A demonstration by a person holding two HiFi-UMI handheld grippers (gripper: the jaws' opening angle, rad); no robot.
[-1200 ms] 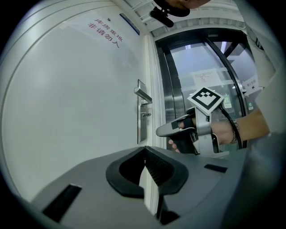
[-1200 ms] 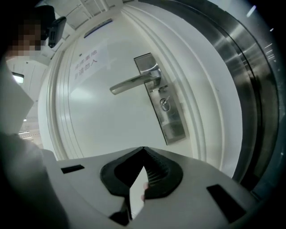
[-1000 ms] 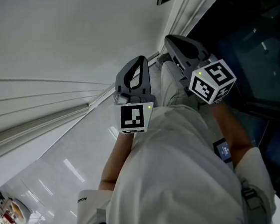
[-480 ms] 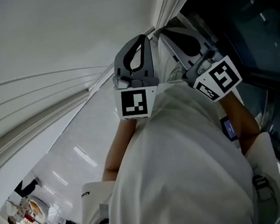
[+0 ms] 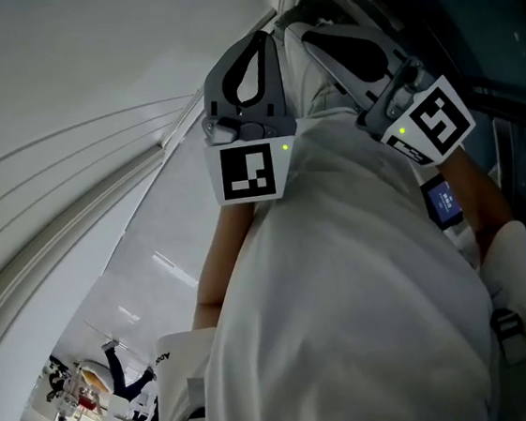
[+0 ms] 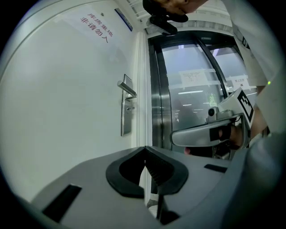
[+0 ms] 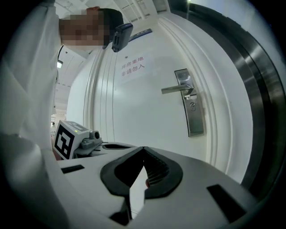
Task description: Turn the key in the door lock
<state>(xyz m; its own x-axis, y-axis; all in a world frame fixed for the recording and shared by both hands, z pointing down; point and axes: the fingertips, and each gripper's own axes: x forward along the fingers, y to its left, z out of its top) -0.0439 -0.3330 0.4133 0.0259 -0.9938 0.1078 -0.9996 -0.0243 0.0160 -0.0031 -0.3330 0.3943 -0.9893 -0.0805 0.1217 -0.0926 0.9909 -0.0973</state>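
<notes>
The white door (image 7: 147,103) carries a steel lock plate (image 7: 191,107) with a lever handle (image 7: 176,89) and a small keyhole (image 7: 192,106) below it. The left gripper view shows the same lock plate (image 6: 126,107) beside the door frame. I cannot make out a key. My left gripper (image 6: 145,150) is shut with nothing between its jaws and hangs well short of the door. My right gripper (image 7: 143,150) is also shut and empty, level with the plate but apart from it. In the head view the left gripper (image 5: 265,39) and right gripper (image 5: 310,29) are side by side, both pointing at the door.
A dark glass panel with a metal frame (image 6: 196,89) stands right of the door. A printed notice (image 7: 132,66) is stuck on the door above handle height. The person's white sleeves and torso (image 5: 348,289) fill the lower head view.
Both grippers have moved forward toward the door, the right one farther and with a slight roll. Both have stayed shut.
</notes>
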